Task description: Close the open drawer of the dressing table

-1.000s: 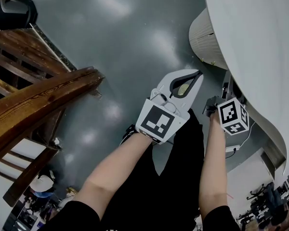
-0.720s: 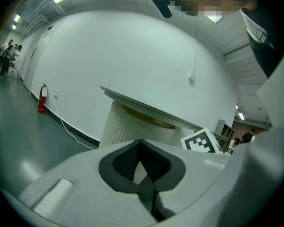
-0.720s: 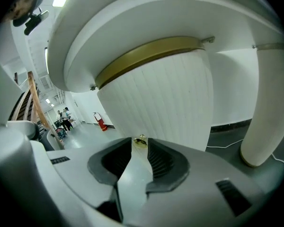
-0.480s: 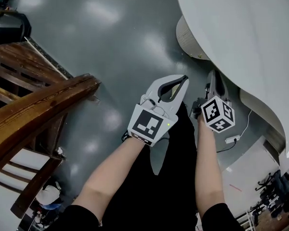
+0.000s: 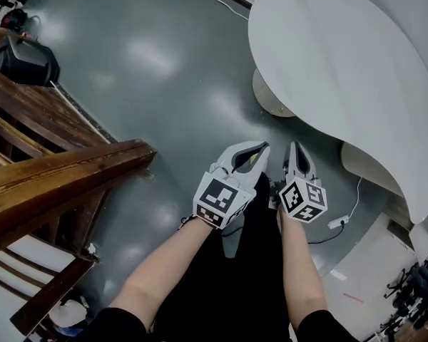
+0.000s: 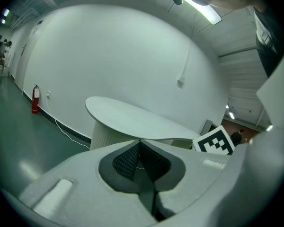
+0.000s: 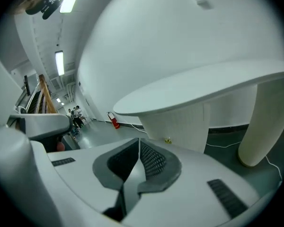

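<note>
Two white plastic grippers hang side by side over a glossy grey-green floor [image 5: 157,63], a person's bare forearms behind them. The left gripper [image 5: 261,148] has its jaws pressed together, the dark cross-hatched pads meeting at the tips with nothing between them. The right gripper [image 5: 294,147] has just been closing its jaws, and they now meet with nothing between them either. Each carries a cube of black-and-white square markers.

The dressing table [image 5: 328,63] stands ahead and to the right of both grippers, apart from them. Its top is a smooth, matt white slab with a rounded, teardrop outline. It rests on a cream ribbed front [image 7: 180,122] and a plain round leg [image 7: 255,126]. A small brass knob [image 7: 168,140] sits on the ribbed front, just beyond the right gripper's tips and not touching them. Whether the drawer behind it is open cannot be told.

Dark varnished wooden rails [image 5: 64,177] slant across the left. A thin white cable [image 5: 351,204] trails on the floor under the table.
</note>
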`<action>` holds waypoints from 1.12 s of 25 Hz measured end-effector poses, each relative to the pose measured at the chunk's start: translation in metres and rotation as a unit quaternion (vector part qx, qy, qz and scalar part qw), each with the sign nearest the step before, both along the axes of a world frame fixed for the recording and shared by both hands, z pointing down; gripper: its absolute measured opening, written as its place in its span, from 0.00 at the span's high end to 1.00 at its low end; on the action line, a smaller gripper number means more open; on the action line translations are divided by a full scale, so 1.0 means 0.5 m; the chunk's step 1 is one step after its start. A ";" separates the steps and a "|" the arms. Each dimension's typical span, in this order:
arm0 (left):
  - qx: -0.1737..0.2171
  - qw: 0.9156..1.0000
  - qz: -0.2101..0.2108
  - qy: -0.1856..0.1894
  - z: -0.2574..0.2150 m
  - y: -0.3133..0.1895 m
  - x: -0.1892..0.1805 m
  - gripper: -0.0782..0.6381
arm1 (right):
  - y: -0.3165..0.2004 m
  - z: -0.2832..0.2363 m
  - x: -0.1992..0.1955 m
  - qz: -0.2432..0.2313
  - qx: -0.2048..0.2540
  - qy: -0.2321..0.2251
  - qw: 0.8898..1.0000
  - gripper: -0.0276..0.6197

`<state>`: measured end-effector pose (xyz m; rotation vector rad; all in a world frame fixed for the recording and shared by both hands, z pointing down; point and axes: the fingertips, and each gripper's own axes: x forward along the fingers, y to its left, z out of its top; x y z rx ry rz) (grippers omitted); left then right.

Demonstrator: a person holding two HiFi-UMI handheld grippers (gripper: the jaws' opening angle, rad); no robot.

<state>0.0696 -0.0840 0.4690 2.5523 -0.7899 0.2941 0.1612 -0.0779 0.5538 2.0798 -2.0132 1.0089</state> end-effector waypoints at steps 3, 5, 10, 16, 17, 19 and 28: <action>0.000 1.000 0.005 -0.001 -0.054 0.023 -0.015 0.88 | 0.012 -0.082 -0.030 -0.021 0.016 0.007 1.000 0.92; 0.006 1.000 0.008 -0.001 -0.092 0.035 -0.022 0.88 | 0.015 -0.138 -0.049 -0.033 0.031 0.012 0.999 0.92; 0.021 1.000 0.012 0.009 -0.186 0.061 -0.038 0.88 | 0.031 -0.269 -0.091 -0.053 0.068 0.019 0.996 0.92; 0.043 0.999 0.015 0.014 -0.297 0.080 -0.065 0.88 | 0.049 -0.412 -0.130 -0.063 0.110 0.030 0.991 0.93; 0.046 0.999 0.016 0.015 -0.312 0.083 -0.069 0.88 | 0.053 -0.430 -0.136 -0.066 0.115 0.032 0.991 0.93; 0.052 0.998 0.018 0.017 -0.340 0.092 -0.076 0.88 | 0.063 -0.464 -0.148 -0.073 0.124 0.035 0.989 0.93; 0.077 0.996 0.028 0.030 -0.470 0.136 -0.087 0.88 | 0.098 -0.618 -0.159 -0.083 0.167 0.052 0.981 0.93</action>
